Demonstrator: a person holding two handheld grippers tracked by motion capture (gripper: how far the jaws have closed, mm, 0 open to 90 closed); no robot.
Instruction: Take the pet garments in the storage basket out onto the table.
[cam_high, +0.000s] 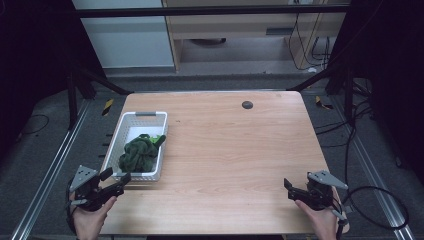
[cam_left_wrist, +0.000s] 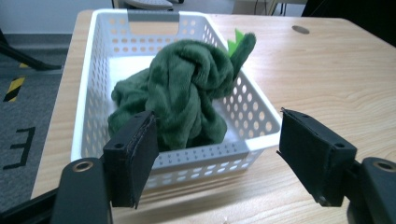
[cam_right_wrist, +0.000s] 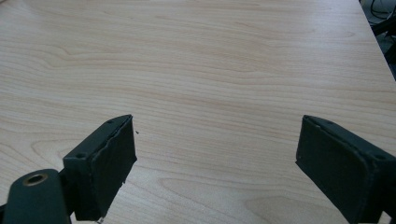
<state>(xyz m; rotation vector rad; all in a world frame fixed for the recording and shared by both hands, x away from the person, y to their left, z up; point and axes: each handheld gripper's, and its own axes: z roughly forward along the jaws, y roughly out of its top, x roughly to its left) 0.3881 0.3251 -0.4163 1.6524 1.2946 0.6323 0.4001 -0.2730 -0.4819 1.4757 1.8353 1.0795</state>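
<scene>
So the green plush cloth (cam_high: 139, 154) is bunched up in a heap inside the white basket (cam_high: 131, 121), which sits on the left side of the wooden table (cam_high: 235, 150), long side running near to far. The cloth fills the near half of the basket and piles up above the rim, with a brighter green bit poking out at its far right edge. The far half of the basket shows its bare white bottom, and there's a grey handle strip on the far end wall.

The left gripper (cam_high: 116, 180) hangs just off the near end of the basket, at the table's near left corner, jaws spread wide and nothing between them. In the left gripper view the basket's near wall and the cloth (cam_left_wrist: 182, 93) sit right between the two black jaws, not touching either.

The right gripper (cam_high: 291, 188) is way over at the near right corner, well apart from the basket, also wide open and holding nothing, bare table under it. There's a small dark round plug (cam_high: 247, 104) near the far edge.
</scene>
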